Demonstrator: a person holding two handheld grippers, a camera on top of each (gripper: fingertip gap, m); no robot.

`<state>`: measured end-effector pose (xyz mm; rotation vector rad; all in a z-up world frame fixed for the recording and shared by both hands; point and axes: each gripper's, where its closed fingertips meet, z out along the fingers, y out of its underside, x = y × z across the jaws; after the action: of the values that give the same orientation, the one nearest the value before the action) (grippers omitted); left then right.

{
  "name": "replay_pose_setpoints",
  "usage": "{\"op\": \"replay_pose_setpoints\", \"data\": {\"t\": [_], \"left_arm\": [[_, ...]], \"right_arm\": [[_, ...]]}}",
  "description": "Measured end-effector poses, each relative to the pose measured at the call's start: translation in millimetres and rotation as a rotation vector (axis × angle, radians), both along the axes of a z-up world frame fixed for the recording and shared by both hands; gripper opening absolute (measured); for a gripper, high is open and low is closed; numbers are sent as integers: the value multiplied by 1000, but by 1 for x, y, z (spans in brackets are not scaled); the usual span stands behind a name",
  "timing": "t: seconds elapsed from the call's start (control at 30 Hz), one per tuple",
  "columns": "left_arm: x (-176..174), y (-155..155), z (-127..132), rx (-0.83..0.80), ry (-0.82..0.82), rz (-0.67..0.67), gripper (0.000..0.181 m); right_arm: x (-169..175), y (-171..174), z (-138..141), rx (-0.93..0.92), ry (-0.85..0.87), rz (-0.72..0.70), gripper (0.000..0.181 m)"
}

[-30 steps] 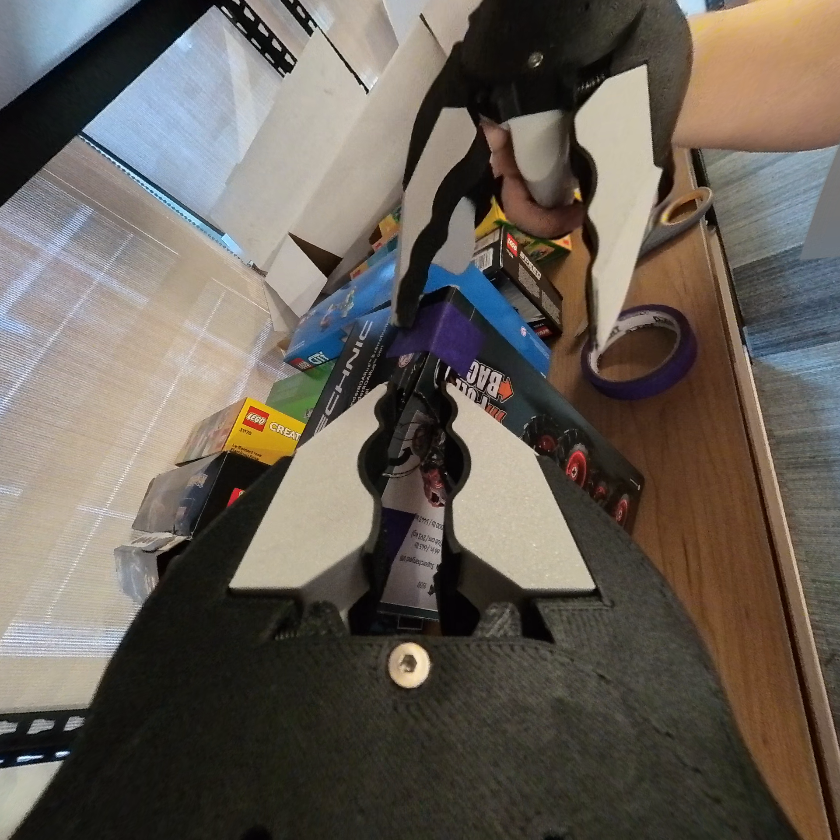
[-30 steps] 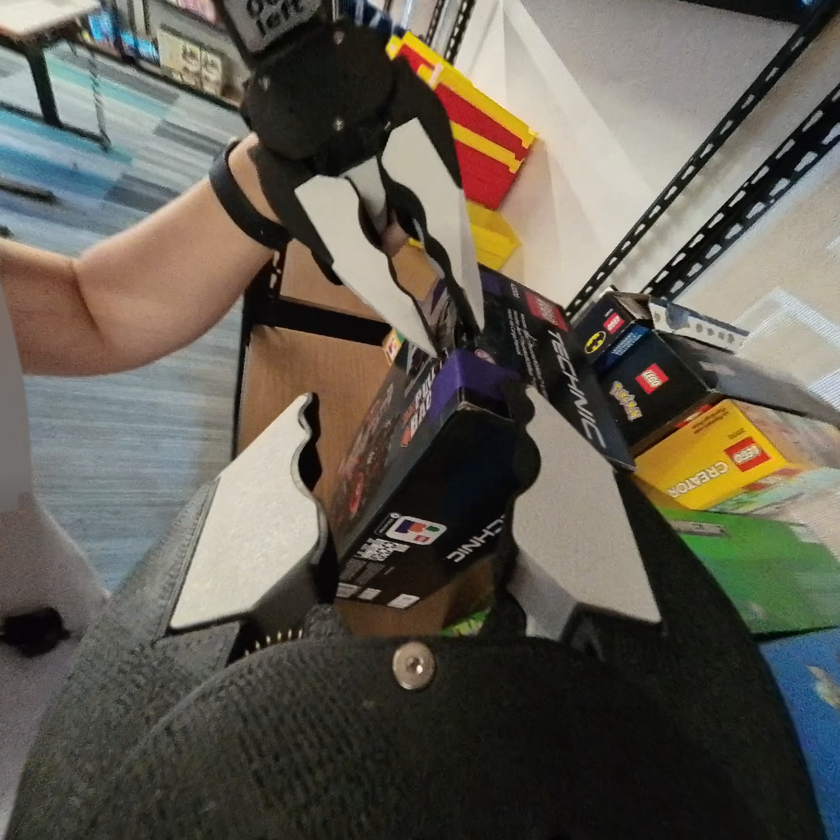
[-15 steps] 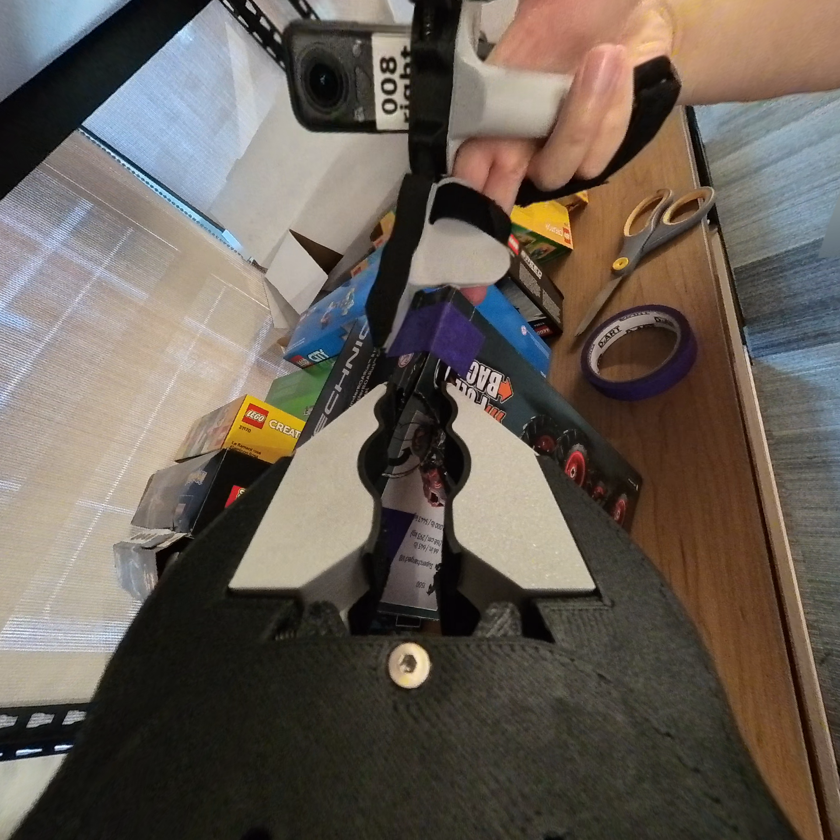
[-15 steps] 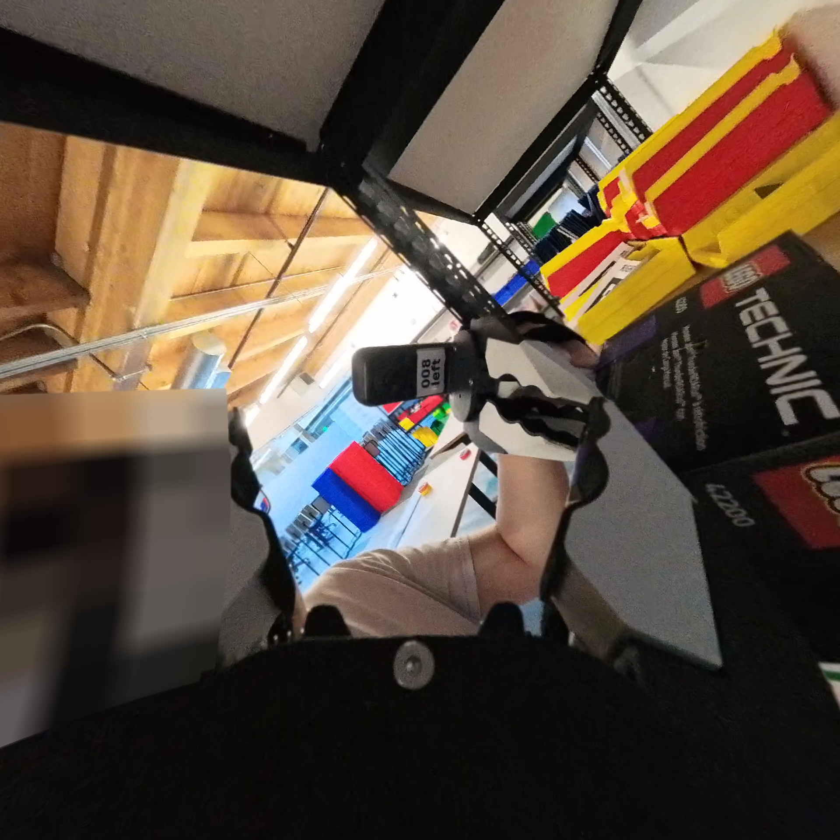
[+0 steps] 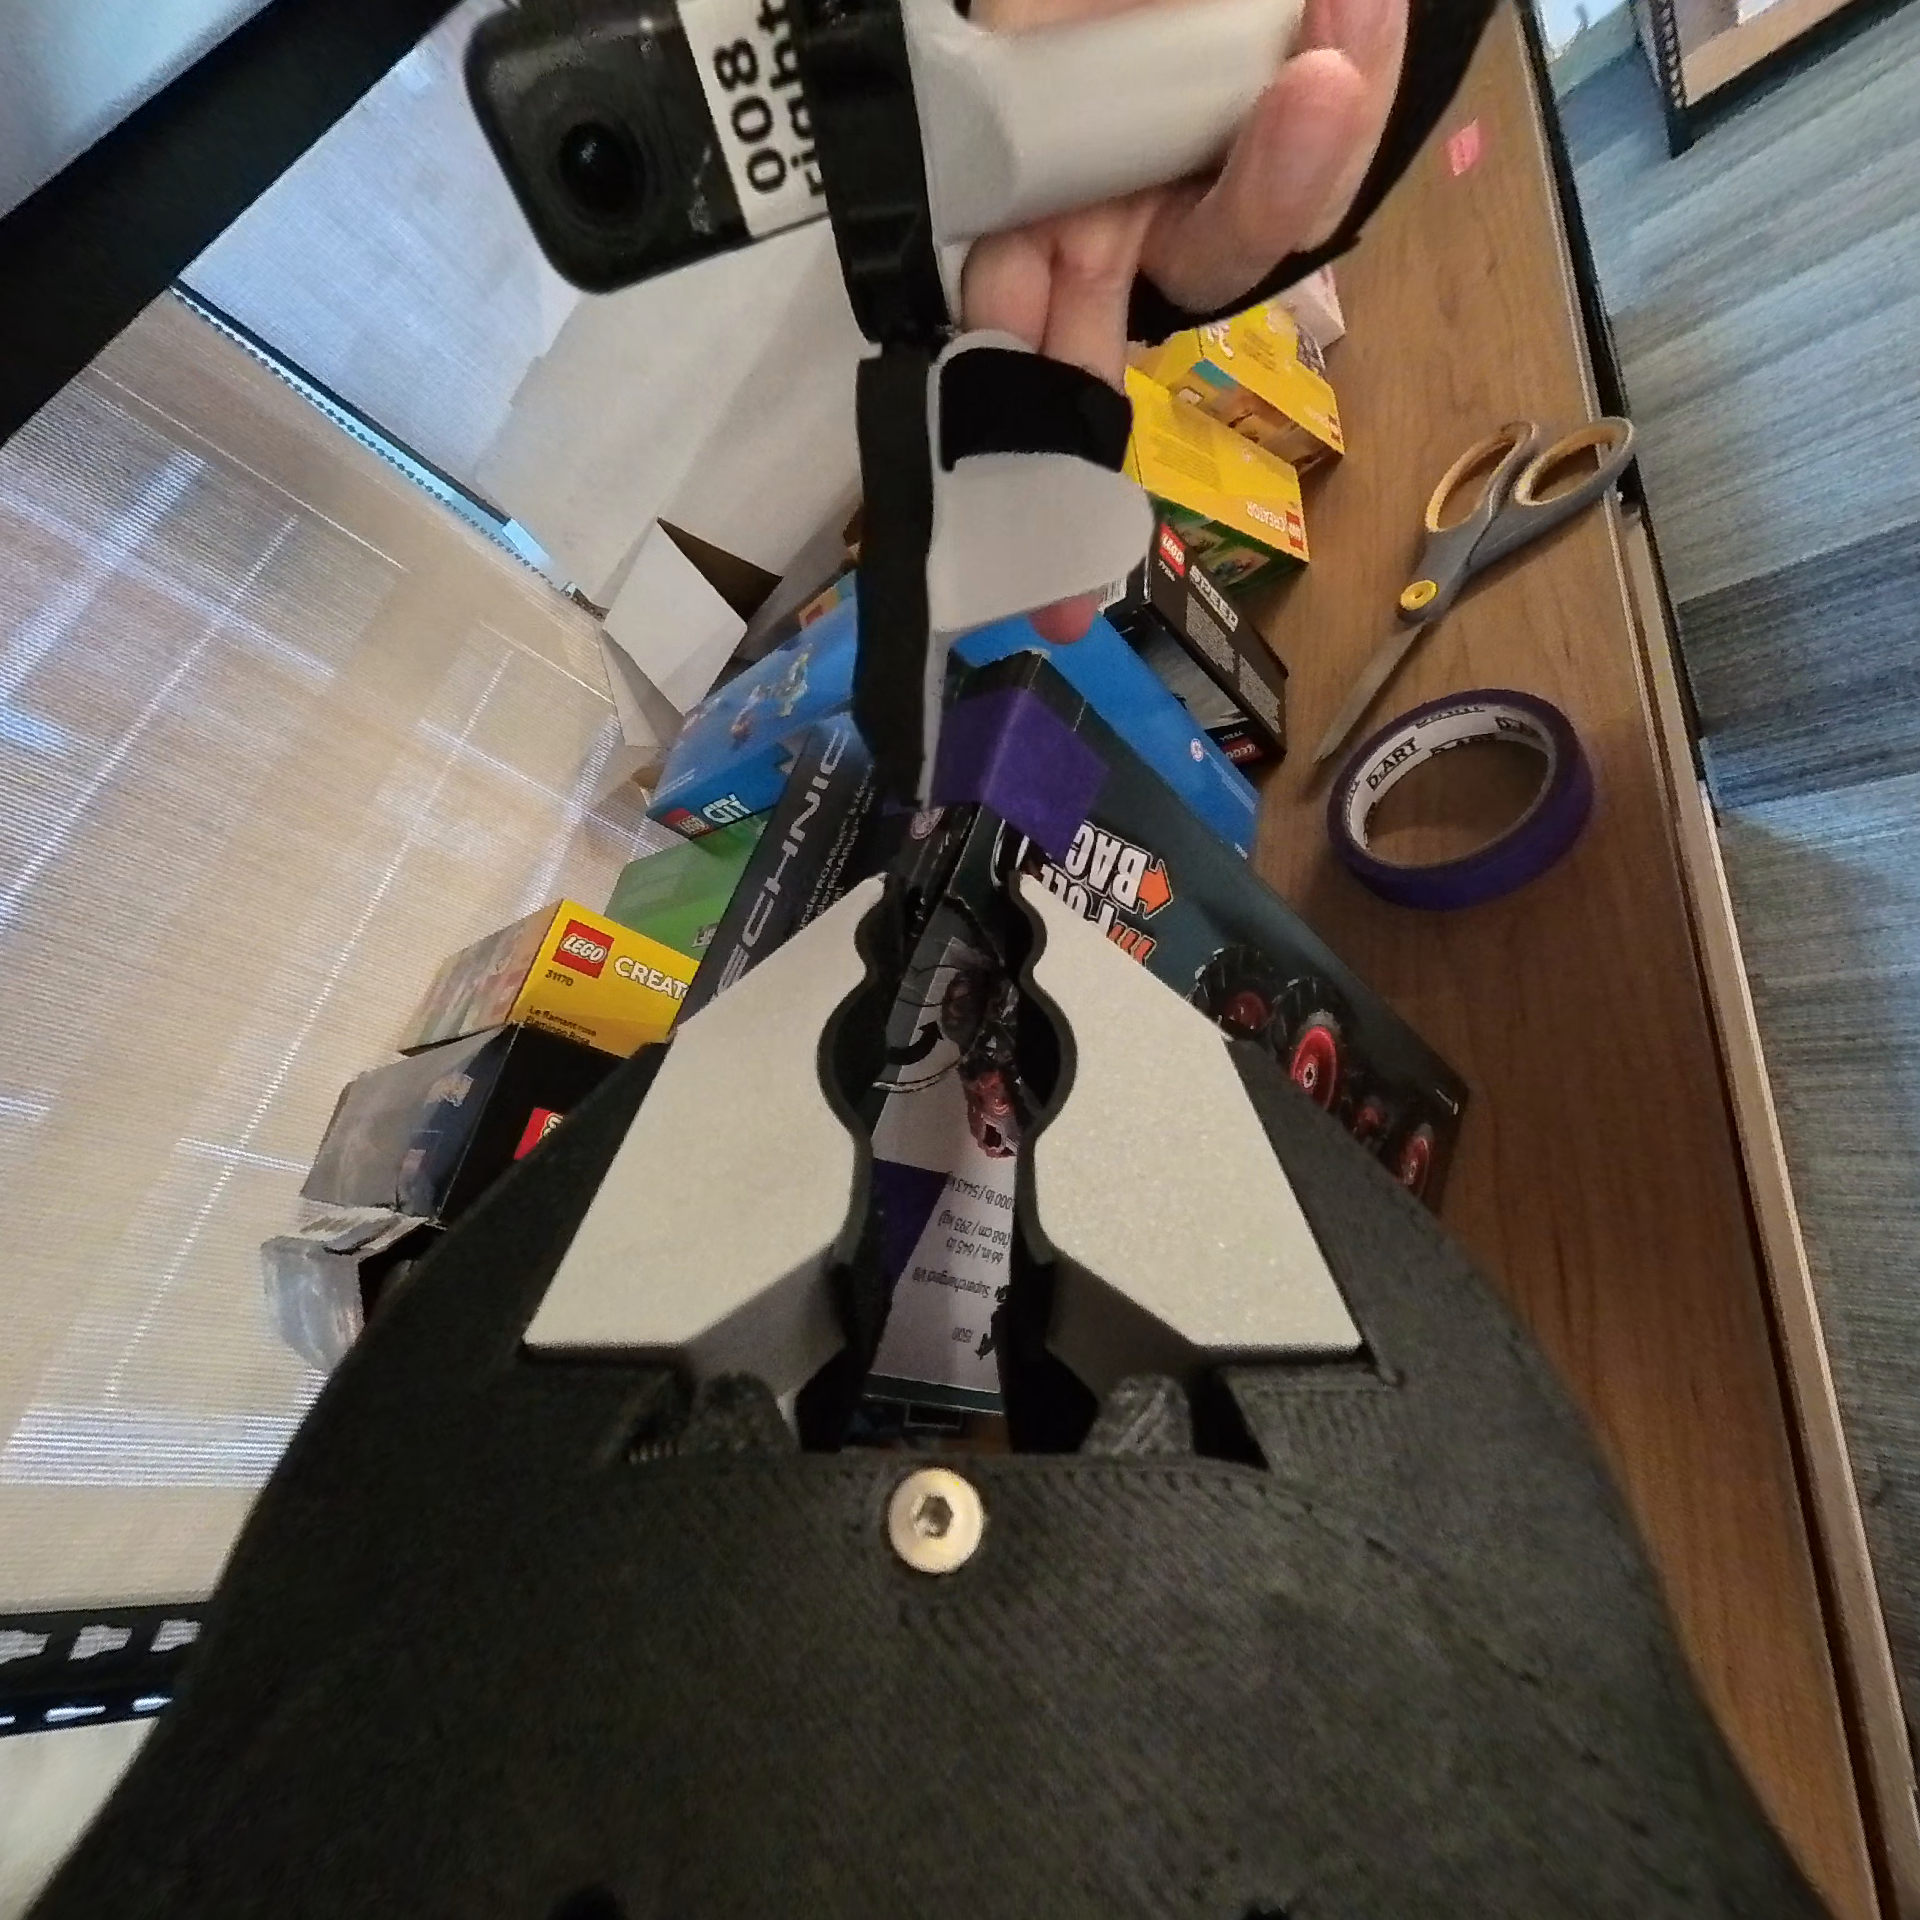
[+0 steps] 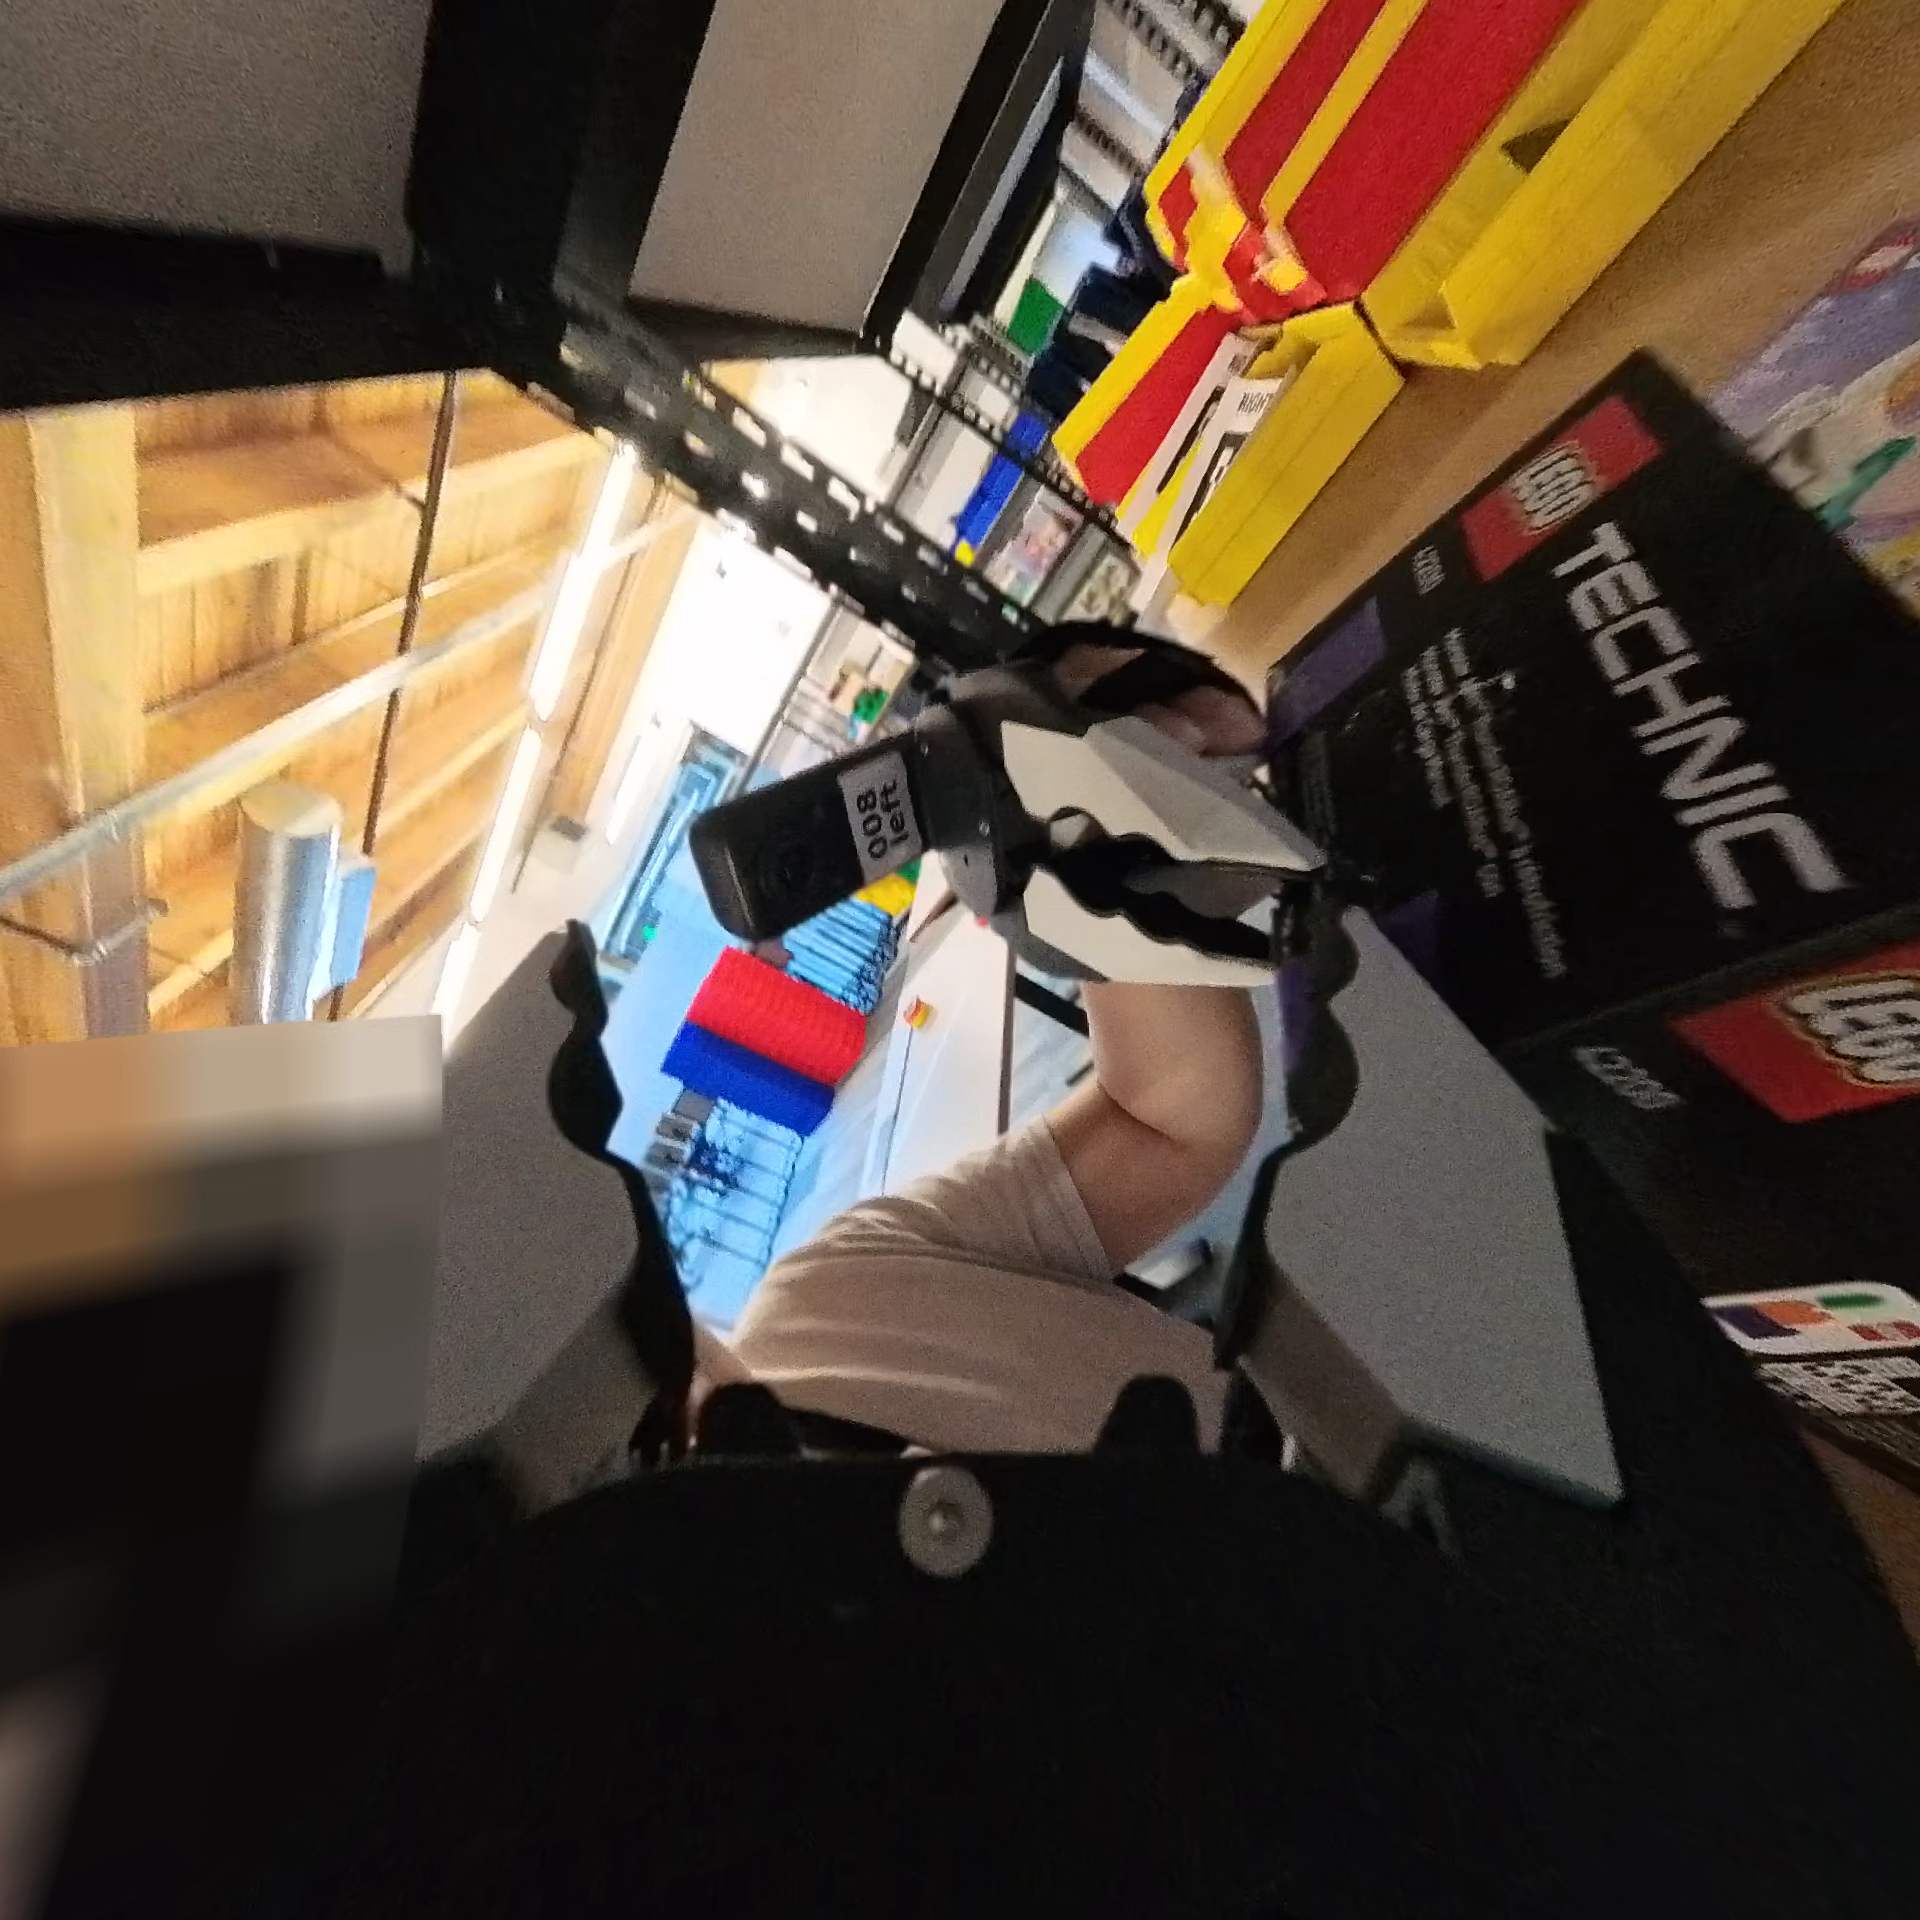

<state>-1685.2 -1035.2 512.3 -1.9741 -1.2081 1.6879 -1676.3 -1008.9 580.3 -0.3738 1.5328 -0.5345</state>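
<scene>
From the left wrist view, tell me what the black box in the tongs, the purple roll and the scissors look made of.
Black box: printed cardboard, slightly glossy, with folded edges.
Purple roll: tape, probably matte paper, wound on a pale card core.
Scissors: dull metal blades; grey and tan handles, likely plastic.

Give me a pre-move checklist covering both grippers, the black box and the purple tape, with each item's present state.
1. Left gripper closed on the end of the black box: ok.
2. Right gripper open, nothing between its fingers: ok.
3. Right gripper's fingertip touching the purple tape strip: it sits at the strip's edge, contact cannot tell.
4. Tape strip folded over the box's corner, flat on the visible face: ok; far side hidden.
5. Tape roll and scissors lying on the table, apart from the box: ok.
</scene>
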Motion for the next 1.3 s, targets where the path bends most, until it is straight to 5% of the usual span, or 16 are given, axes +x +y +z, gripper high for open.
{"op": "replay_pose_setpoints", "data": {"t": [0.17,0.3,0.5,0.63,0.77,0.93,1.13,1.17,1.23,1.3], "left_arm": [[0,0,0,-2,8,-3,17],[0,0,0,2,6,-3,17],[0,0,0,3,7,-4,17],[0,0,0,3,6,1,17],[0,1,0,-1,11,1,17],[0,0,0,4,13,0,17],[-1,-2,0,5,15,7,18],[-1,-1,0,1,17,7,18],[-1,-1,1,-6,20,7,18],[0,-1,1,-14,31,7,18]], "right_arm": [[-15,-19,2,23,-73,-77,127],[-22,-26,3,-39,-41,-113,140],[5,13,-2,-120,22,31,142],[-7,-20,-4,-172,60,-104,142],[-13,0,1,-547,159,-84,129],[-30,-16,-32,-1307,693,-339,90],[-39,-30,-43,-1486,843,-457,60],[-39,-27,-43,-1471,827,-461,68],[-40,-17,-37,-1399,682,-528,118],[-45,-17,-49,-1252,512,-595,129]]}}
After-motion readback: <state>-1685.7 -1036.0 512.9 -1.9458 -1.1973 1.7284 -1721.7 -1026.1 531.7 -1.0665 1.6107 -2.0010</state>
